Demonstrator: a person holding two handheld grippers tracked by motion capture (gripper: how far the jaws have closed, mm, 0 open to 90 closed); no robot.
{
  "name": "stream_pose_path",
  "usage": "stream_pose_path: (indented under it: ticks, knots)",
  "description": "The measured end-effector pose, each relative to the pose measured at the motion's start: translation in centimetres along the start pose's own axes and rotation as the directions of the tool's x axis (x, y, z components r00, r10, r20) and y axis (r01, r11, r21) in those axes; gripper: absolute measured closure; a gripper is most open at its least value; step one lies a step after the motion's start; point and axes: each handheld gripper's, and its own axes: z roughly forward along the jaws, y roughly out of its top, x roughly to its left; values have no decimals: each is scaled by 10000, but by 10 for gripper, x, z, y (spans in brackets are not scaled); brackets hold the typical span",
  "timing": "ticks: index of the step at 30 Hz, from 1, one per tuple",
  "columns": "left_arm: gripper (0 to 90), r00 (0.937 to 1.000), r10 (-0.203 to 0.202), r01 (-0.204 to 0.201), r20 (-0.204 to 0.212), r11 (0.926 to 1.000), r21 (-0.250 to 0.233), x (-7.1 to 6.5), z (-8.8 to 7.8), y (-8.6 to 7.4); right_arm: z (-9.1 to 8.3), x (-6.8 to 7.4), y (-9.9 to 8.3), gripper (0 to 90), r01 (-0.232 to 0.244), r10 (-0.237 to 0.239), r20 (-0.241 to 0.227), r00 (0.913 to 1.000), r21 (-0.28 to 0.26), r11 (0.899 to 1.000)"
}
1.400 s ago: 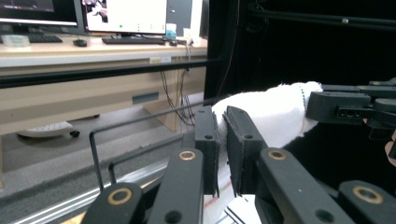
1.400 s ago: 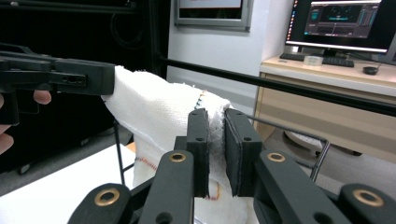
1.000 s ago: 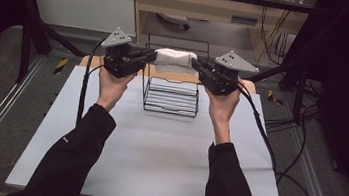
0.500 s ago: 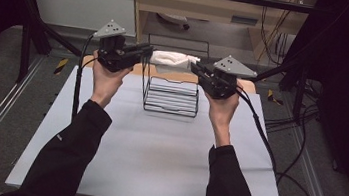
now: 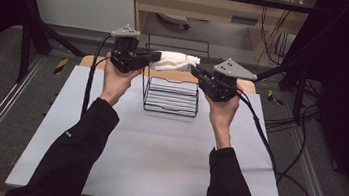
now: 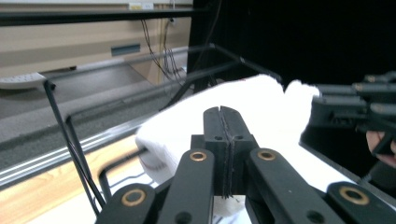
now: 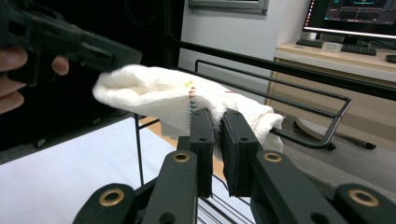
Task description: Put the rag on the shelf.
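Left gripper point(image 5: 158, 56) clamping one end of white cloth point(image 5: 174, 60), jaws just closing on it; right gripper point(image 5: 195, 71) pinching other end; cloth hanging stretched over black wire rack point(image 5: 171, 97) near worktop point(image 5: 154, 161) far edge

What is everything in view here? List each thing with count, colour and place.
white cloth: one, white, held in the air above the rack between both grippers
wire rack: one, black, far middle of the table
table: one, white top with a wooden strip at the far edge
cables: several, black, on the floor to the right
left gripper: one, black, shut on the cloth's left end; its jaws have just been closing
right gripper: one, black, shut on the cloth's right end
sleeves: two, black, bottom of the high view
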Motion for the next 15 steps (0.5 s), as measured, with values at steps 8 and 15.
stream_pose_path:
  ticks: [8,15]
  knots:
    - [892,9997,187,-190,156,9995,257,-2,1,-15,-8,2,3,715,-255,249,-295,9993,-206,9995]
    - [892,9991,425,-421,-80,9985,362,-1,5,-23,-8,4,14,777,-405,398,-474,9981,-135,9991]
